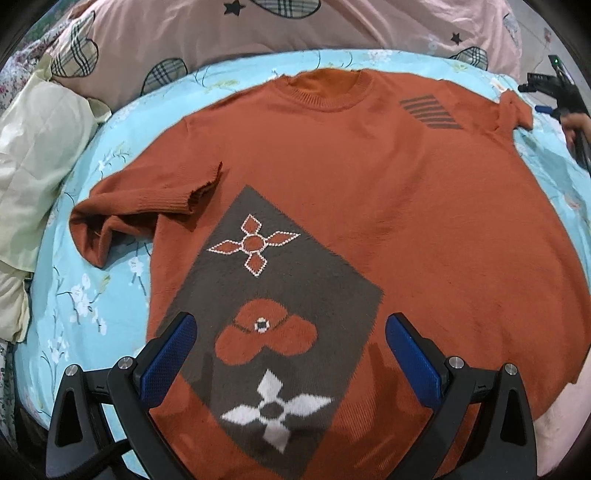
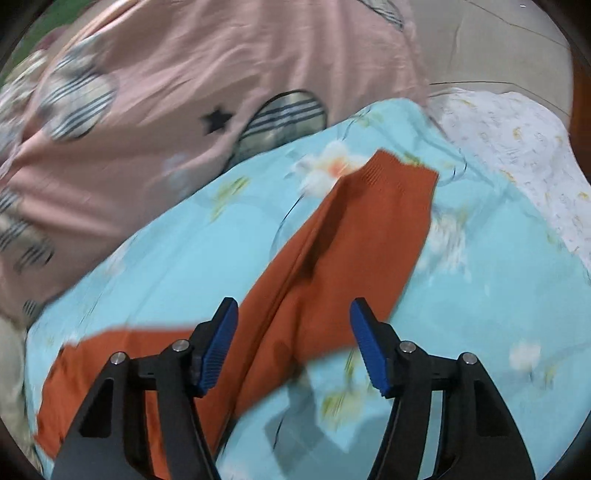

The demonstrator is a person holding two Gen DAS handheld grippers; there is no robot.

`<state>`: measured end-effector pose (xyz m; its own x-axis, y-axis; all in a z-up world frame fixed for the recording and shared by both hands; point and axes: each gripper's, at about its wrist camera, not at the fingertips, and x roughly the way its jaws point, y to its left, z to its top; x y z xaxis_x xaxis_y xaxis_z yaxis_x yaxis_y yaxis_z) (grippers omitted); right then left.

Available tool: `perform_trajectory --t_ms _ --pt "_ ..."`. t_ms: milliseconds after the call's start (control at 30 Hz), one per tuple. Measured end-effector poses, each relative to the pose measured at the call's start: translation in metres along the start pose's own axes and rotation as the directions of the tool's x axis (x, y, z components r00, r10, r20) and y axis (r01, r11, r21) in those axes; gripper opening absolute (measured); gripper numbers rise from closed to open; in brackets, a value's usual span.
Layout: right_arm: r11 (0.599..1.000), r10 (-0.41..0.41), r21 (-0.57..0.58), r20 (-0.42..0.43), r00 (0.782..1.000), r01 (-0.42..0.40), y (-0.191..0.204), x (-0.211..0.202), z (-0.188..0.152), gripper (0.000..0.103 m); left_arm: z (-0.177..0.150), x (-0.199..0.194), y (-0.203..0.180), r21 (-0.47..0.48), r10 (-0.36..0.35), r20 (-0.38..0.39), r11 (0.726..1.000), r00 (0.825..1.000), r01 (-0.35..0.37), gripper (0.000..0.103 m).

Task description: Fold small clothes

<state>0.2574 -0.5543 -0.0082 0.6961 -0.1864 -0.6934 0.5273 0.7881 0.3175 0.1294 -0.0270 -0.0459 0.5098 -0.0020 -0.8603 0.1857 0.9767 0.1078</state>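
Rust-orange knit sweater (image 1: 369, 206) lies face up and spread flat on the bed, over a light blue floral sheet (image 1: 92, 295). Neckline points away from me toward a pink quilt (image 1: 229, 33) with plaid patches and black stars. A grey diamond panel (image 1: 280, 295) with flower motifs covers the lower front; grey stripes mark the chest near one shoulder. One short sleeve (image 1: 140, 210) is folded in, its cuff resting on the body of the garment. A cream pillow (image 1: 40, 155) sits at the sheet's edge beside that sleeve.

My left hand-held gripper (image 1: 290, 332) hovers above the diamond panel, jaws wide apart, holding nothing.

My right hand-held gripper (image 2: 293, 314) is over the other sleeve (image 2: 351, 236), which lies stretched out on the sheet, cuff away from me. Its jaws stand open with the sleeve fabric showing between them; nothing is gripped. The right view is blurred, so I cannot tell whether the blue pads (image 2: 221, 347) touch the cloth
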Motion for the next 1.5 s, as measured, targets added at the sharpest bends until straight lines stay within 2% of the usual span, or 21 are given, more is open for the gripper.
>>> perform_trajectory --t_ms 167,200,267,300,333,433,500,567,633,733,867,933,967,1067,1133,1200,1333,1400,1467,1500 --pt "0.997 -0.048 0.062 -0.006 0.999 0.048 -0.012 0.05 0.039 0.061 0.008 0.027 0.002 -0.017 0.0 -0.063 1.0 0.998 -0.001 0.102" --pt "0.996 -0.057 0.073 -0.012 0.998 0.057 -0.014 0.06 0.045 0.058 0.011 0.032 0.001 -0.022 -0.004 -0.069 1.0 0.998 0.002 0.102" --pt "0.994 -0.08 0.072 -0.022 0.997 0.082 -0.016 0.074 0.05 0.041 0.016 0.039 0.001 -0.031 -0.013 -0.069 0.999 0.998 0.011 0.101" --pt "0.994 -0.085 0.065 -0.035 0.996 0.087 -0.016 0.081 0.05 0.018 0.018 0.041 0.001 -0.034 -0.015 -0.069 0.999 0.997 0.013 0.101" --pt "0.995 -0.077 0.06 -0.048 0.996 0.08 -0.015 0.084 0.049 0.006 0.019 0.042 0.0 -0.035 -0.016 -0.07 0.999 0.997 0.014 0.101" --pt "0.999 -0.022 0.025 -0.022 1.0 0.022 -0.001 0.071 0.042 0.006 0.023 0.045 0.002 -0.036 -0.024 -0.074 0.999 0.997 0.021 0.101" --pt "0.998 0.064 -0.028 -0.015 0.998 -0.064 0.021 0.051 0.029 0.005 0.023 0.045 0.004 -0.039 -0.033 -0.067 0.999 0.997 0.031 0.101" --pt "0.984 0.157 -0.086 -0.024 0.987 -0.158 0.047 0.029 0.012 0.005 0.023 0.046 0.005 -0.041 -0.04 -0.074 0.998 0.996 0.037 0.101" --pt "0.959 0.242 -0.138 -0.045 0.969 -0.246 0.076 0.006 -0.008 0.005 0.021 0.045 0.006 -0.043 -0.042 -0.077 0.998 0.996 0.039 0.101" --pt "0.901 0.375 -0.198 -0.094 0.922 -0.387 0.126 -0.026 -0.044 0.005 0.021 0.039 0.009 -0.056 -0.046 -0.055 0.998 0.997 0.043 0.101" --pt "0.788 0.532 -0.239 -0.199 0.823 -0.567 0.195 -0.053 -0.098 0.005 0.014 0.028 0.019 -0.084 -0.052 -0.038 0.995 0.998 0.049 0.101" --pt "0.746 0.562 -0.258 -0.249 0.789 -0.614 0.221 -0.057 -0.123 0.005 0.012 0.025 0.024 -0.097 -0.051 -0.03 0.994 0.998 0.047 0.101" --pt "0.715 0.581 -0.266 -0.287 0.761 -0.646 0.239 -0.058 -0.142 0.005 0.011 0.024 0.025 -0.1 -0.05 -0.027 0.994 0.998 0.047 0.101" --pt "0.674 0.587 -0.27 -0.369 0.72 -0.688 0.269 -0.053 -0.179 0.005 0.008 0.021 0.034 -0.119 -0.063 -0.011 0.991 0.998 0.061 0.101" --pt "0.655 0.581 -0.278 -0.41 0.703 -0.703 0.276 -0.051 -0.201 0.005 0.008 0.018 0.038 -0.122 -0.078 0.007 0.99 0.997 0.078 0.101" --pt "0.649 0.556 -0.29 -0.451 0.699 -0.703 0.28 -0.047 -0.217 0.005 0.01 0.018 0.044 -0.132 -0.107 0.022 0.985 0.994 0.109 0.101" --pt "0.634 0.447 -0.343 -0.57 0.69 -0.693 0.278 -0.036 -0.245 0.007 0.026 0.032 0.055 -0.172 -0.195 0.017 0.965 0.981 0.195 0.101" --pt "0.637 0.409 -0.351 -0.601 0.687 -0.686 0.27 -0.034 -0.254 0.007 0.044 0.043 0.057 -0.192 -0.256 0.018 0.948 0.966 0.255 0.101" --pt "0.643 0.411 -0.339 -0.604 0.683 -0.687 0.263 -0.034 -0.255 0.01 0.063 0.049 0.055 -0.195 -0.302 0.04 0.932 0.952 0.304 0.101" --pt "0.651 0.423 -0.323 -0.597 0.682 -0.687 0.255 -0.036 -0.252 0.017 0.079 0.056 0.05 -0.181 -0.336 0.049 0.923 0.941 0.339 0.101"
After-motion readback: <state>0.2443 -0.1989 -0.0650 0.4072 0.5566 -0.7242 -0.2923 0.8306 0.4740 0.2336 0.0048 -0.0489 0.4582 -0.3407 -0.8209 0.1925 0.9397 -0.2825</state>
